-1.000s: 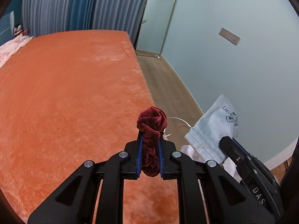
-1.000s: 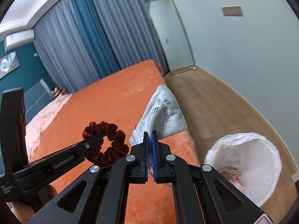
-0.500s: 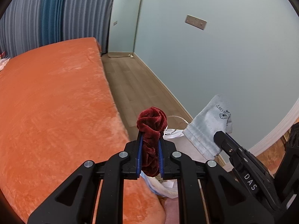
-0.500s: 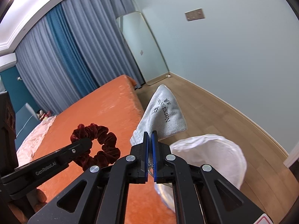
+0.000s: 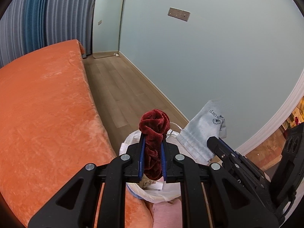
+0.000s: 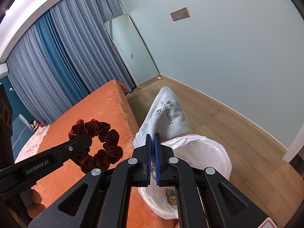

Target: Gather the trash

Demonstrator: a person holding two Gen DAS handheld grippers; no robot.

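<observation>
My left gripper point(image 5: 153, 142) is shut on a dark red velvet scrunchie point(image 5: 154, 127) and holds it above a trash bin lined with a white bag point(image 5: 131, 140). The scrunchie also shows in the right wrist view point(image 6: 106, 134). My right gripper point(image 6: 153, 138) is shut on a grey cloth with printed lettering point(image 6: 167, 117), held over the bin's white bag point(image 6: 205, 148). The grey cloth shows at the right of the left wrist view point(image 5: 205, 127). Some scraps lie inside the bin.
An orange bed point(image 5: 43, 104) lies to the left, its edge beside the bin. Wooden floor point(image 5: 117, 87) runs between the bed and a pale wall. A tall mirror point(image 6: 131, 51) leans by the curtains point(image 6: 57, 60).
Both grippers have swung right, off the bed, and now hang over the bin with the scrunchie and the cloth still held.
</observation>
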